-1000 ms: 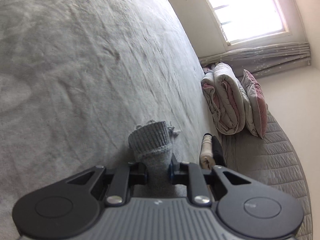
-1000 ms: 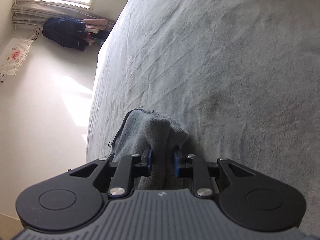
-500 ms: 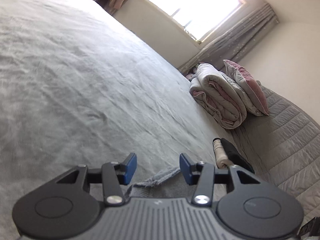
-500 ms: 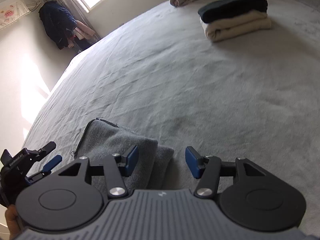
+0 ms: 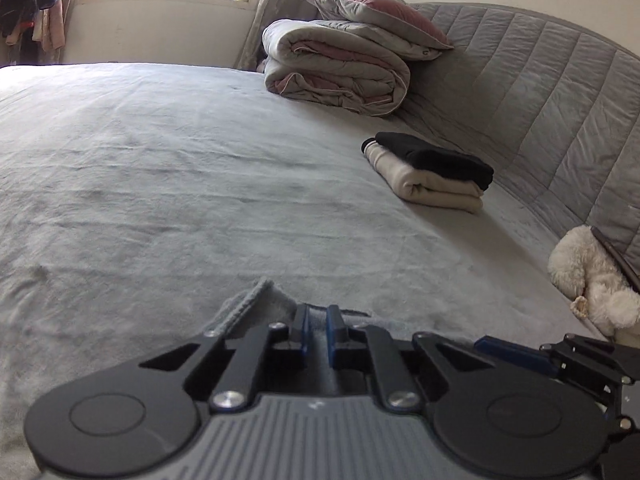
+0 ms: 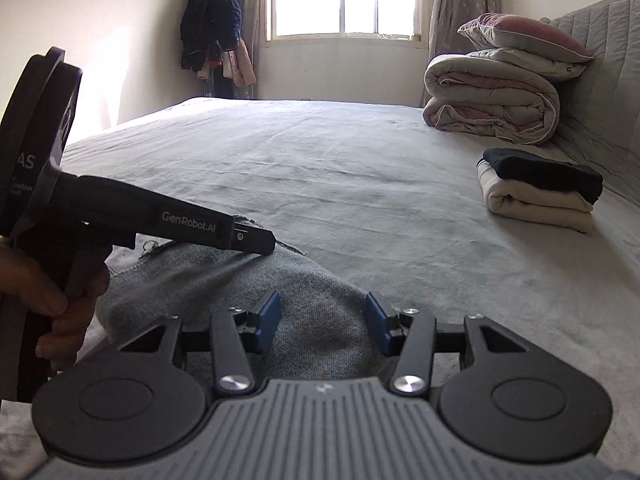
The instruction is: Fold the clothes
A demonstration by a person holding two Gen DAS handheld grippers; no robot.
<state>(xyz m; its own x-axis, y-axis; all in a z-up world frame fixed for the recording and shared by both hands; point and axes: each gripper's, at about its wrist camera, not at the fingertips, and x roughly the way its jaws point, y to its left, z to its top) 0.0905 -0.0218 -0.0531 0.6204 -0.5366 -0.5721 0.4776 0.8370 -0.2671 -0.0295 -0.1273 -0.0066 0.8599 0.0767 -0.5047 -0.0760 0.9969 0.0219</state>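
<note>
A folded grey sweater [image 6: 224, 280] lies on the bed [image 6: 360, 184] at its near edge, right under both tools. The left gripper [image 5: 316, 332] has its blue-padded jaws closing, almost together, with a fold of the grey knit pinched between them; seen from the right-hand camera, its black body slants down so that the tip rests on the sweater's far edge, and a hand [image 6: 48, 300] grips the handle at the left. The right gripper [image 6: 322, 322] hangs over the nearer part of the sweater with its jaws apart and narrowing; the cloth shows between the pads, but they are not pressing on it.

Further along the bed, near the padded headboard [image 5: 540, 92], sits a small stack of folded clothes [image 5: 432, 172], black on top of cream. Beyond that, in the far corner, a rolled quilt [image 5: 336, 68] carries a pillow [image 5: 376, 12]. A white plush toy [image 5: 588, 276] leans at the headboard side close by.
</note>
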